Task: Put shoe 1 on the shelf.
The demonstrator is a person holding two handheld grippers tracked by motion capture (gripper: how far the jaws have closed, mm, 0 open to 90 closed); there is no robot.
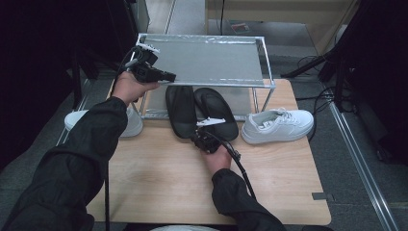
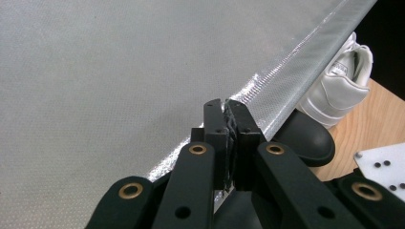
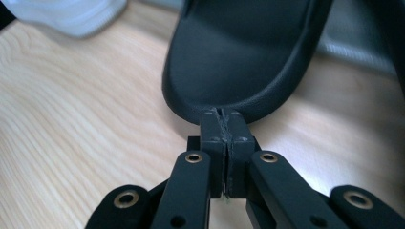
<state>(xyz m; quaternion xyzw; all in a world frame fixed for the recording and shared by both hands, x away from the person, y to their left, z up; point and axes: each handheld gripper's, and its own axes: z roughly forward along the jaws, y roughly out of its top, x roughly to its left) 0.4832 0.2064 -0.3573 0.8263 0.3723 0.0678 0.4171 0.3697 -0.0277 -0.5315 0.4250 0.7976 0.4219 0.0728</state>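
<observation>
Now I'm holding the right gripper pinched shut, tips seemingly touching the near heel of a black slipper lying mid-table, left gripper closed empty over the rack shelf at far left.

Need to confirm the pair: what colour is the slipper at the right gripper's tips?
Black, plain and matte. The slipper shows best in the right gripper view, its heel at the right gripper.
</observation>
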